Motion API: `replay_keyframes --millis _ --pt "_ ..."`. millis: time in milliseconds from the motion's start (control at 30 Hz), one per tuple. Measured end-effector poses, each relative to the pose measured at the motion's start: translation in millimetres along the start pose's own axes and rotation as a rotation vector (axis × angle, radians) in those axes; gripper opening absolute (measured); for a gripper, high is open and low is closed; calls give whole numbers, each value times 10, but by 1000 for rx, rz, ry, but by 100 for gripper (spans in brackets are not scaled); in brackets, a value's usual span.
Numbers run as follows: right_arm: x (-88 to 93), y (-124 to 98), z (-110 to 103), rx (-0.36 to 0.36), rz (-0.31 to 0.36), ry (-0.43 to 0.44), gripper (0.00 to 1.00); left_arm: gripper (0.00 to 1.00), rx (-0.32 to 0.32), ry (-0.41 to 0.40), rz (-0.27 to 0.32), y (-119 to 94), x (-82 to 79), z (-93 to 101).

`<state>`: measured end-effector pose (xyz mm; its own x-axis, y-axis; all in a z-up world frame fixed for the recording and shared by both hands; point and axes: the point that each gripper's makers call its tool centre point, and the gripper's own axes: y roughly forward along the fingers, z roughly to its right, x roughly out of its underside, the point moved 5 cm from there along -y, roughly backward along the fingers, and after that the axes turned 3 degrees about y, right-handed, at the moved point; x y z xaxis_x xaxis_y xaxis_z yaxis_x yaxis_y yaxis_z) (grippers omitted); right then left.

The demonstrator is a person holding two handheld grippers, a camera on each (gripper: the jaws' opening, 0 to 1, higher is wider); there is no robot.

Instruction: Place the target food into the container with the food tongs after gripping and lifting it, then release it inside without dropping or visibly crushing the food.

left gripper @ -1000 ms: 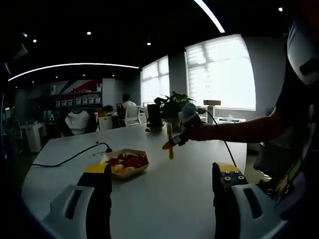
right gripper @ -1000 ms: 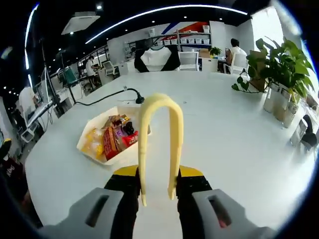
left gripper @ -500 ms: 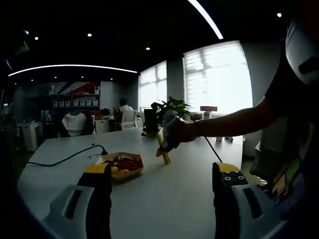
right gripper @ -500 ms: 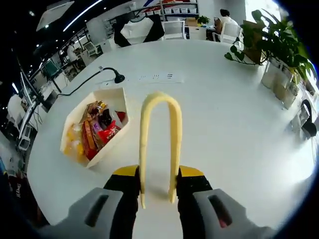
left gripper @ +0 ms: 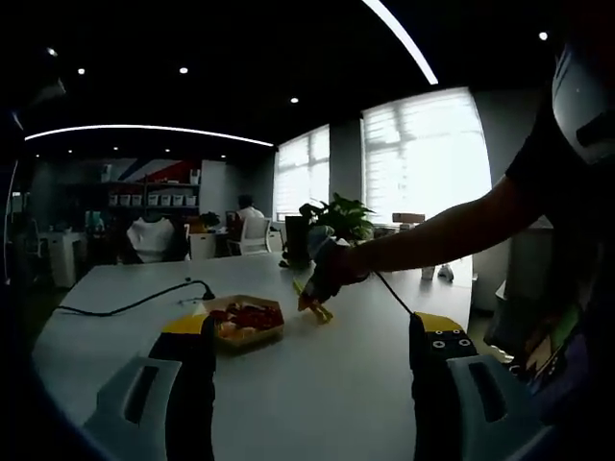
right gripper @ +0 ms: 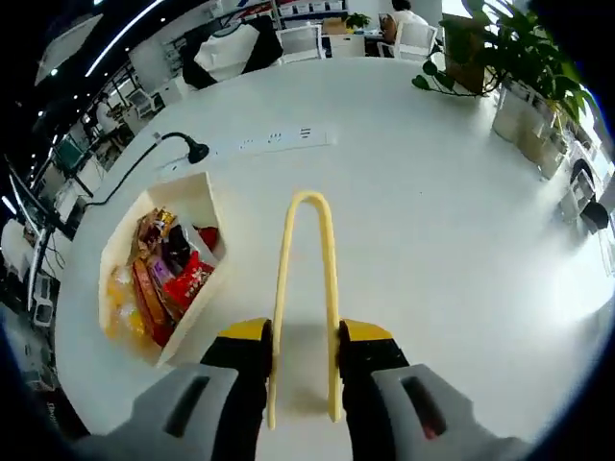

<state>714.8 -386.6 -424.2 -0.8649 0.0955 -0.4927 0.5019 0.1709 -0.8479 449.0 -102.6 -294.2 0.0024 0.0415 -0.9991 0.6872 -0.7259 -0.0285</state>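
Note:
My right gripper is shut on yellow food tongs, whose two arms run between the jaws and whose bent end points away over the white table. A tan paper tray to the left of the tongs holds red and yellow wrapped snacks. In the left gripper view the same tray sits mid-table, and a person's hand carries the right gripper with the tongs just right of it, low over the table. My left gripper stands open with nothing between its fingers.
A white power strip and its black cable lie beyond the tray. Potted plants stand at the table's far right edge. Chairs and a seated person are at the far end. The person's arm reaches across the left gripper view.
The right gripper has carried the tongs lower and closer to the tray. The tongs' arms stand closer together than before. The left gripper stays open and about where it was.

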Motion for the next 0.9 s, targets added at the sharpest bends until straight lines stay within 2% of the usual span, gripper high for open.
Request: replay_keyframes --millis 133,200,300,367,567,867,900 --pt "30 20 -42 6 -5 -21 25 88 3 4 8 -13 -36 11" --pt "-18 -16 -42 23 23 -35 24 88 2 4 10 -18 -48 5" --pt "29 -22 -52 20 1 -19 24 88 -4 8 8 -39 -57 -18" --pt "47 -35 -54 28 10 -25 25 88 -9 10 6 -50 -53 -33" --pt "59 -45 -53 40 -6 -85 26 88 -21 8 2 -63 -53 -50" --pt "108 -70 -31 22 -2 -73 28 88 -19 11 3 -62 -57 -30" --pt "114 -82 -25 11 8 -52 26 88 -20 11 1 -64 -53 -33"
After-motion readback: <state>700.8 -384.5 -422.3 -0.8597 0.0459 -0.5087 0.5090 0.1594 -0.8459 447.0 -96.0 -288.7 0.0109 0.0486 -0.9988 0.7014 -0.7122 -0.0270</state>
